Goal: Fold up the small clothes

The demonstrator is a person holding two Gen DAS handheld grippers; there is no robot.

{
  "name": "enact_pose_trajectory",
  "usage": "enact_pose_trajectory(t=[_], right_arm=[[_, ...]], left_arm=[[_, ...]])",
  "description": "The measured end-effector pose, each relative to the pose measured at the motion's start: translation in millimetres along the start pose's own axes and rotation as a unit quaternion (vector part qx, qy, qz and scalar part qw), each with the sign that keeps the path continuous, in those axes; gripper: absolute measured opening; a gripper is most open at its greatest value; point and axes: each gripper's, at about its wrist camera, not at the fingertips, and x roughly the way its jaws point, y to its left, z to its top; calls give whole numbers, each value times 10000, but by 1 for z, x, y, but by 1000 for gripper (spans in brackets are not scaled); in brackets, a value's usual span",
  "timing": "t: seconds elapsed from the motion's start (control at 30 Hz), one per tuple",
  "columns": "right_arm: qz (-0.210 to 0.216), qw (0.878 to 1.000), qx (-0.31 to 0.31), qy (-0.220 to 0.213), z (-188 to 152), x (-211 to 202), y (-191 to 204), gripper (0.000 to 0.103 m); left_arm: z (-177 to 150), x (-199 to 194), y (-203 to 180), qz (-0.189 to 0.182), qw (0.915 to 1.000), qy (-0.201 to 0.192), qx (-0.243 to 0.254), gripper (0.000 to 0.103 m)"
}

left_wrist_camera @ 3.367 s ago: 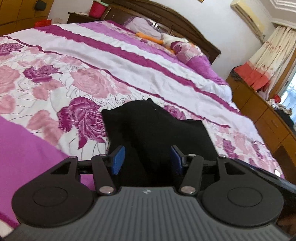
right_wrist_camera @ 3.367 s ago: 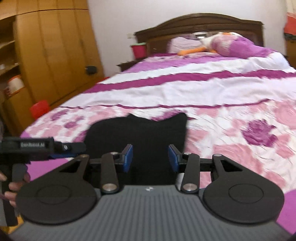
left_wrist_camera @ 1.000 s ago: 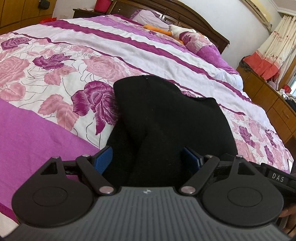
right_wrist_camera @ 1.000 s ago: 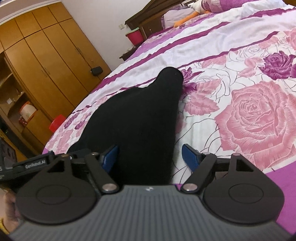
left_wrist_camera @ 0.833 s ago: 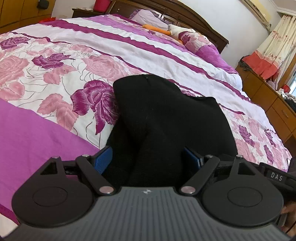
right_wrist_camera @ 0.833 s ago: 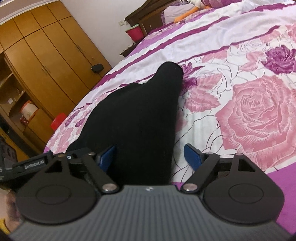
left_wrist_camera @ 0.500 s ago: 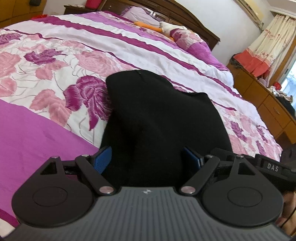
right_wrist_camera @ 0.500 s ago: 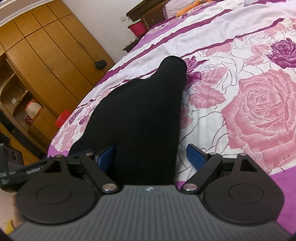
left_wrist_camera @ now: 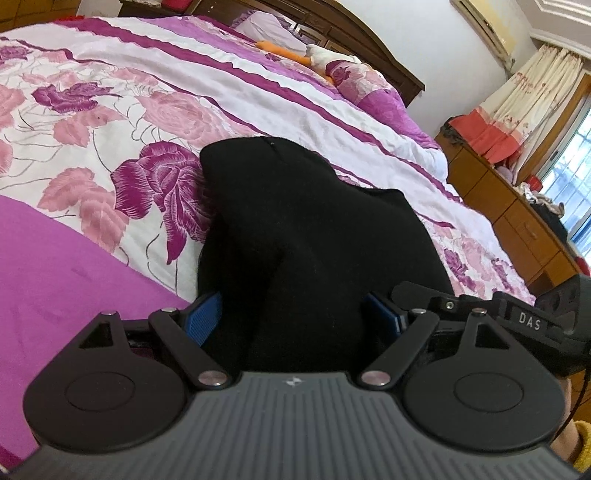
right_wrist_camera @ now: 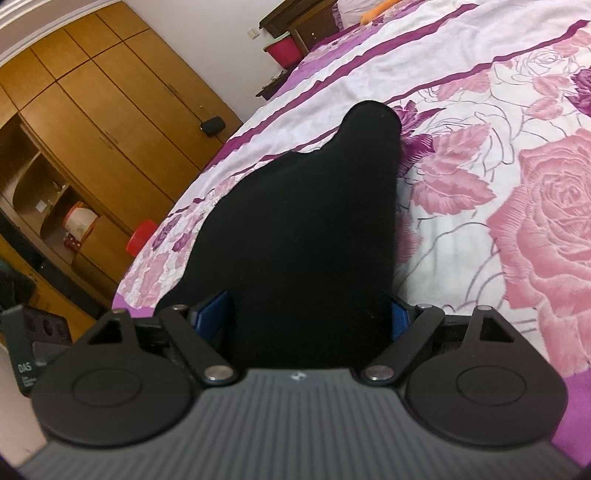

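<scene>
A black garment (left_wrist_camera: 310, 229) lies on the flowered bedspread (left_wrist_camera: 110, 122), bunched with a rounded corner at the far end. My left gripper (left_wrist_camera: 295, 314) is open, its blue pads on either side of the garment's near edge. In the right wrist view the same black garment (right_wrist_camera: 306, 221) runs away from me to a rounded tip. My right gripper (right_wrist_camera: 306, 314) is open, with the cloth lying between its blue pads. The cloth's near edge is hidden under both gripper bodies. The right gripper's body shows at the right of the left wrist view (left_wrist_camera: 517, 321).
The bed's wooden headboard (left_wrist_camera: 351, 33) and pillows (left_wrist_camera: 354, 77) are at the far end. A wooden dresser (left_wrist_camera: 509, 218) stands to the right of the bed. A tall wooden wardrobe (right_wrist_camera: 92, 110) and a red bin (right_wrist_camera: 142, 238) stand to the left.
Both grippers have opened wider and moved in low over the garment's near edge. The views have tilted slightly. The garment itself has barely shifted.
</scene>
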Motion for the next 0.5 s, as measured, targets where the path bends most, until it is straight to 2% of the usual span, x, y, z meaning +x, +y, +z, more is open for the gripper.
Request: enact_pose_trajectory(t=[0.1,0.13,0.17,0.23,0.27,0.4,0.5], right_arm=[[22,10000,13,4,2,3,0,87],[35,10000,19,2,3,5,0,85],[18,10000,19,-13,4,6,1,73],[-13,9999,3,-169,4,2,5,51],[52,9996,-40,-258,4,-2,7,46],[108,9988,-290,-381,8,-11,20,42],[258,9984,-243,-433,16,-19,22,41]], left_arm=[[2,3,3,-107,9999,-7,-95,86],[3,4,3,-111,9999,-14,-131,83],[4,5,3,-97,9998,-24,-175,72],[5,3,4,-181,9992,-64,-352,59],[5,2,5,-263,9987,-83,-434,53],[6,-3,1,-490,9973,-219,-505,47],[9,-3,-4,-643,9955,-309,-623,45]])
